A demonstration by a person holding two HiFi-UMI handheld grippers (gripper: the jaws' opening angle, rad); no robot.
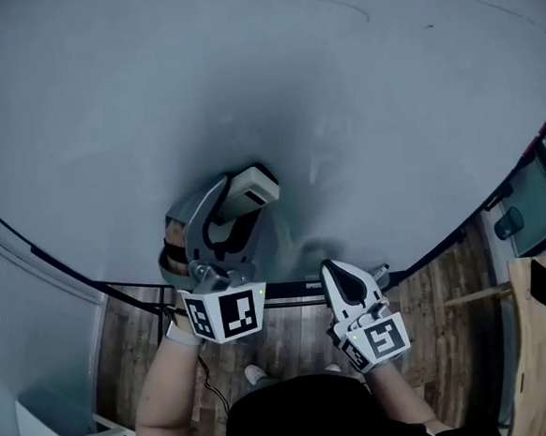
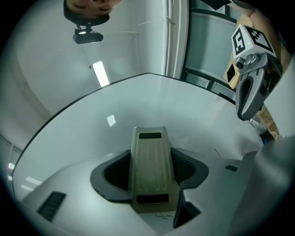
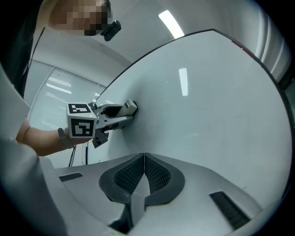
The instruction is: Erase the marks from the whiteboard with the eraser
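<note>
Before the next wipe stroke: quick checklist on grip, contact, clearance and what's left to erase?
1. Eraser clamped in the left gripper: ok, jaws closed on both its sides.
2. Eraser against the whiteboard: ok, as far as the right gripper view shows; its end meets the surface.
3. Right gripper out of the way: ok; shut, empty, off to the side near the board's lower edge.
4. Marks to erase: cannot tell; only a faint arc shows near the top of the head view.
</note>
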